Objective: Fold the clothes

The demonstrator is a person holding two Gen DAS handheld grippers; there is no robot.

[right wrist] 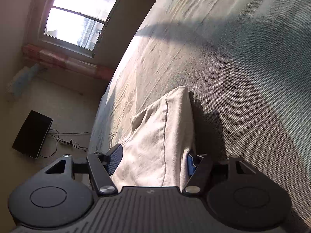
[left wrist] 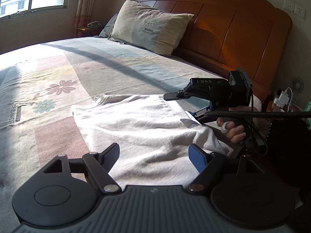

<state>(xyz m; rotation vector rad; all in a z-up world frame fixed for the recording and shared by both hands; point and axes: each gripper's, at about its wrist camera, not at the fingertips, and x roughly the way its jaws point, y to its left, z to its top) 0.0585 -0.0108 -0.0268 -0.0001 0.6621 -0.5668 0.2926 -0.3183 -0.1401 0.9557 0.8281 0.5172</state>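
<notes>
Right, the white garment [left wrist: 140,128] lies spread on the bed [left wrist: 81,68], well short of the beige pillow [left wrist: 151,25] that leans on the wooden headboard [left wrist: 233,29]. Seen from the left wrist camera, the left hand-held gripper [left wrist: 153,158] hovers over the near end of the garment with its jaws spread wide, cloth showing between the dark pad and the blue pad [left wrist: 196,159] — released, gripping nothing. On the headboard side of the garment, the right hand-held gripper [left wrist: 171,96] comes in over the cloth's far corner, a person's hand [left wrist: 233,130] wrapped around its handle, one finger wearing a white band. From this side I cannot tell how its jaws stand.

Over to the right wrist camera — here the right hand-held gripper [right wrist: 153,159] has a raised ridge of the white garment [right wrist: 161,136] running between its two fingers. The jaws stand fairly wide, cloth filling the space between them; the blue pad [right wrist: 190,165] touches the fabric edge on the side facing the headboard, but whether the fold is pinched tight I cannot tell. Beyond the bed's foot edge sit a black box [right wrist: 32,134] and a power strip with cables [right wrist: 66,142] on the floor, under the bright window [right wrist: 81,15].
</notes>
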